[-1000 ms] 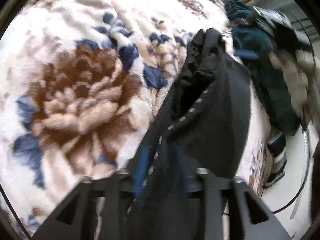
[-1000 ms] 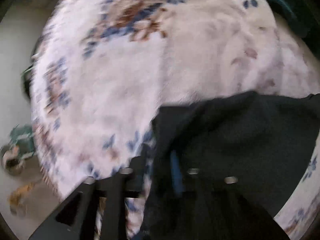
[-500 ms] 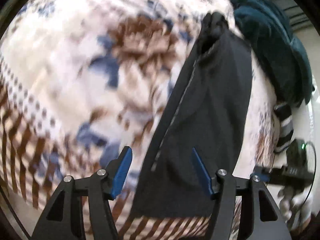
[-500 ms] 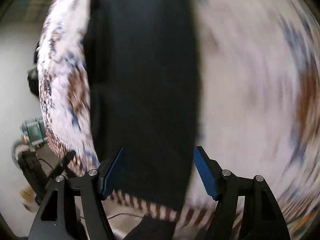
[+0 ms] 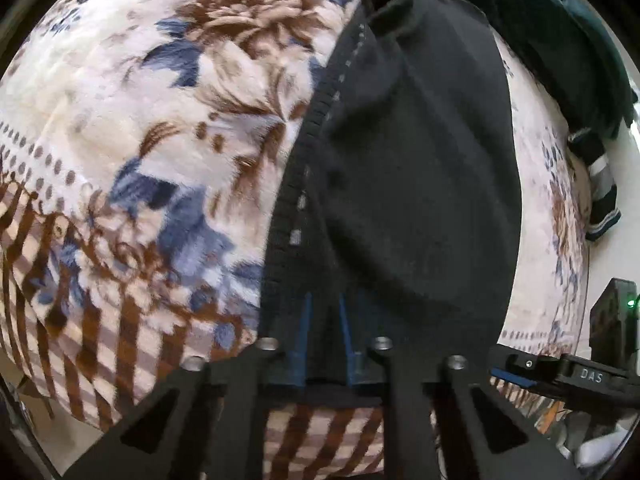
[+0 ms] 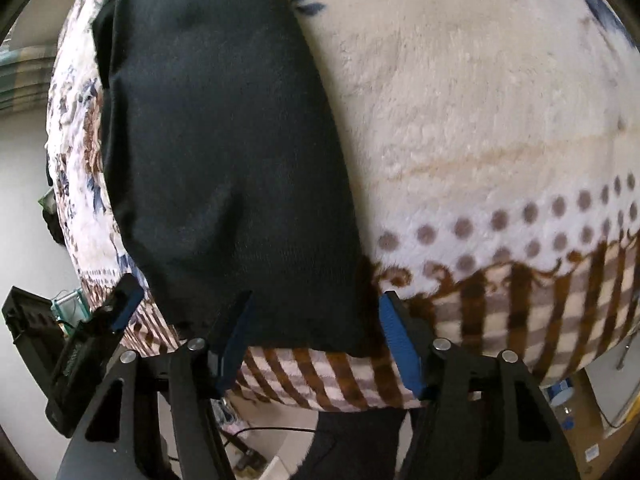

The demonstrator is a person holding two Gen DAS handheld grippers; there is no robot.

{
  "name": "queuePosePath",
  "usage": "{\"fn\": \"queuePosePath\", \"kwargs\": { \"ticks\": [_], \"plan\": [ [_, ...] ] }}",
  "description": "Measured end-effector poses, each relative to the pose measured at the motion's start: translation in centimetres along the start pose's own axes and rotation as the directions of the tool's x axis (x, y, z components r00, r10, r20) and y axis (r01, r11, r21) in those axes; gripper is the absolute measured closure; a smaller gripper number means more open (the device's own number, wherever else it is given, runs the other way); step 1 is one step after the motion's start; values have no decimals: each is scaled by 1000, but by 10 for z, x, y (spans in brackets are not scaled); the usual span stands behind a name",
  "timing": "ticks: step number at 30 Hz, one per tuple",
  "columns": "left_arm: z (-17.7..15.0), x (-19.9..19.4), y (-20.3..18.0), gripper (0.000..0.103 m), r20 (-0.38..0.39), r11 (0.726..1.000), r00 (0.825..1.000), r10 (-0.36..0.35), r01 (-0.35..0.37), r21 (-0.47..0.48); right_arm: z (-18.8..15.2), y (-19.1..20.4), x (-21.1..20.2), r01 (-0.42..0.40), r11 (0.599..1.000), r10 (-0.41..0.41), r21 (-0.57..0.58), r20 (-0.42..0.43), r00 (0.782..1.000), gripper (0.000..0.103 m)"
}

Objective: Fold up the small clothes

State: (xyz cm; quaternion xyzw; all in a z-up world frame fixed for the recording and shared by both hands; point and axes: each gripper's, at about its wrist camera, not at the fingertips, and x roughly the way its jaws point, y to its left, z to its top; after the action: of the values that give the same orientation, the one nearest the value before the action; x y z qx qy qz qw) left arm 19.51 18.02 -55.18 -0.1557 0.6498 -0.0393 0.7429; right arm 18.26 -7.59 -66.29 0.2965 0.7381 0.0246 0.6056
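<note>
— What moved? The black garment, bunched and hanging a second ago, got laid out flat along the blanket.

— And the grippers? The left gripper let go, then pinched its near hem; the right gripper closed slightly, astride the corner.

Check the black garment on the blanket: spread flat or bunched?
Mostly spread flat: the black garment lies as a long strip on the floral blanket, bunched only at its far end. The left tongs pinch its near hem.
</note>
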Motion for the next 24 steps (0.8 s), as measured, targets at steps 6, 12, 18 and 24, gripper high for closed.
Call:
{"fn": "queuePosePath", "kwargs": {
  "ticks": [6, 12, 18, 24],
  "plan": [
    [-14, -17, -7, 103, 85, 1000, 996, 19, -20, 10, -8, 4, 3, 8, 1000, -8, -29, 22, 1000, 48],
    [-25, -21, 23, 103, 96, 992, 995, -30, 41, -118, -1, 7, 18, 15, 1000, -15, -2, 7, 1000, 52],
    [-27, -16, 54, 76, 117, 907, 951, -288, 309, -285, 2, -5, 19, -6, 1000, 6, 29, -3, 1000, 52],
    [-18, 14, 56, 55, 77, 895, 953, -292, 300, -330, -3, -10, 6, -46, 998, 46, 38, -6, 999, 52]
  ]
}}
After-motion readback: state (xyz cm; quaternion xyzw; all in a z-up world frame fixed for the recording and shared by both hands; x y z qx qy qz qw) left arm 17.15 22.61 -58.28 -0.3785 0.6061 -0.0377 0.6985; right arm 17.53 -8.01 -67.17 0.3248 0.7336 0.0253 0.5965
